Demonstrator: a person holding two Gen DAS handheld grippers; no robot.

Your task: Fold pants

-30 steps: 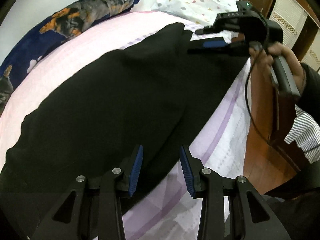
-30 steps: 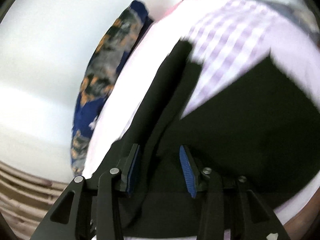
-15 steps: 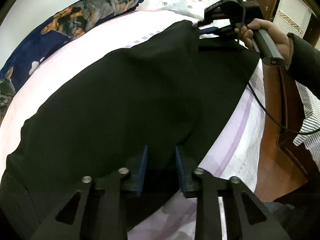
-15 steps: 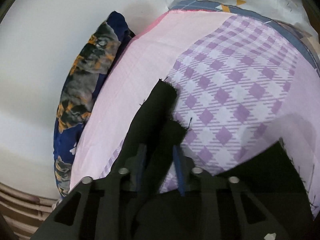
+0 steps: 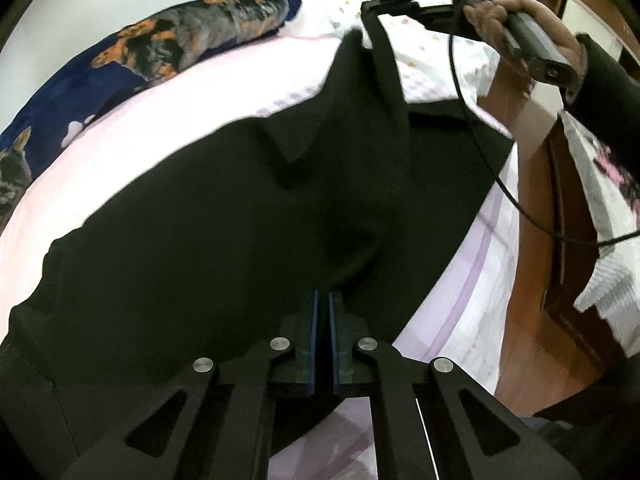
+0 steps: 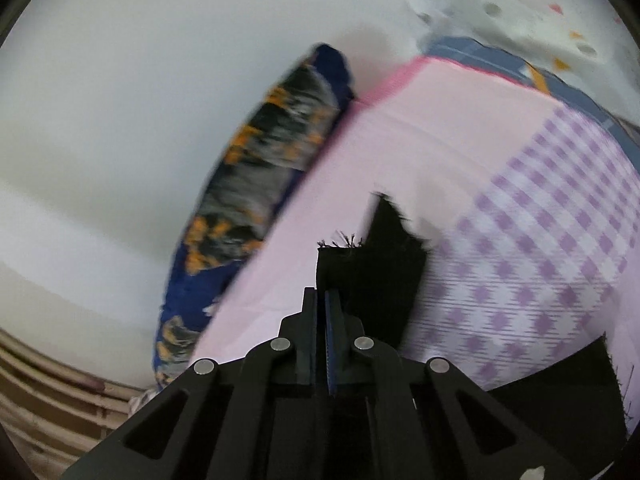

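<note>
Black pants gripped at both ends on a pink bed, ready for a lengthwise fold.

Nearest, left gripper (image 5: 322, 312) clenched on the near edge of the pants (image 5: 224, 216), jaws just closed with cloth pinched between. Spread across the pink bedsheet (image 5: 160, 112), long axis running from near left toward far right. Farther off, right gripper (image 6: 322, 308) likewise just closed, grasping the frayed leg hem, raised above the checked sheet (image 6: 560, 240) by a hand (image 5: 516, 20). Beyond, patterned pillow (image 5: 168, 44) against the wall. Hem end judged likely to travel back along that axis toward the left gripper.
</note>
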